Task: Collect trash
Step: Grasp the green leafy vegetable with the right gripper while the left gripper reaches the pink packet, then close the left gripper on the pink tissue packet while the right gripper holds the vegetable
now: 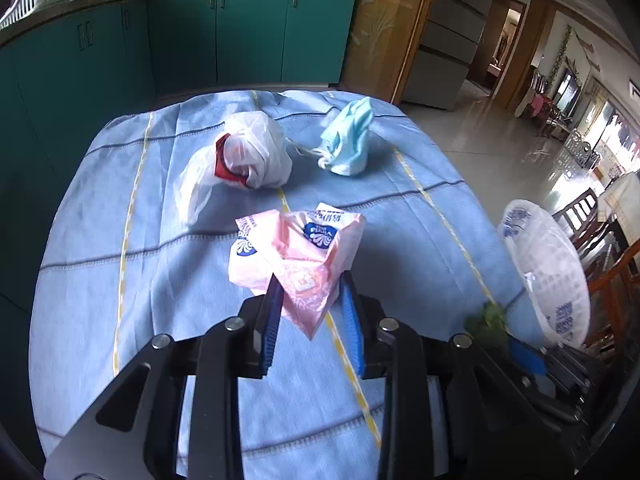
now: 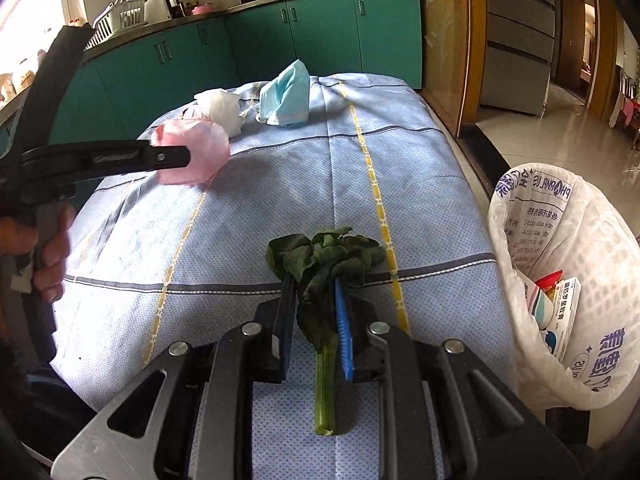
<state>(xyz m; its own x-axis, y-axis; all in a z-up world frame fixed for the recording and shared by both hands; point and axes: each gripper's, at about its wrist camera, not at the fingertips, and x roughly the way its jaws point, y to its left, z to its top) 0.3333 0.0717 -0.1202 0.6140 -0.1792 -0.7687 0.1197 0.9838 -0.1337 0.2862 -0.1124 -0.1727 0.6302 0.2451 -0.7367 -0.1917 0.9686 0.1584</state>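
Observation:
My left gripper [image 1: 310, 280] is shut on a crumpled pink plastic wrapper [image 1: 296, 252] and holds it above the blue tablecloth [image 1: 140, 240]. From the right wrist view the wrapper [image 2: 200, 148] shows at the left gripper's tip. My right gripper [image 2: 314, 280] is shut on a wilted green leafy vegetable [image 2: 326, 258], stem pointing back between the fingers. A white bin bag [image 2: 560, 280] lines a basket at the table's right edge, with boxes inside. It also shows in the left wrist view [image 1: 548, 268]. A white plastic bag bundle [image 1: 248, 152] and a blue face mask [image 1: 348, 140] lie farther back.
Green kitchen cabinets [image 1: 240, 32] stand behind the table. A wooden door frame and tiled floor [image 1: 480, 128] lie to the right. Chairs [image 1: 600, 240] stand beyond the bin.

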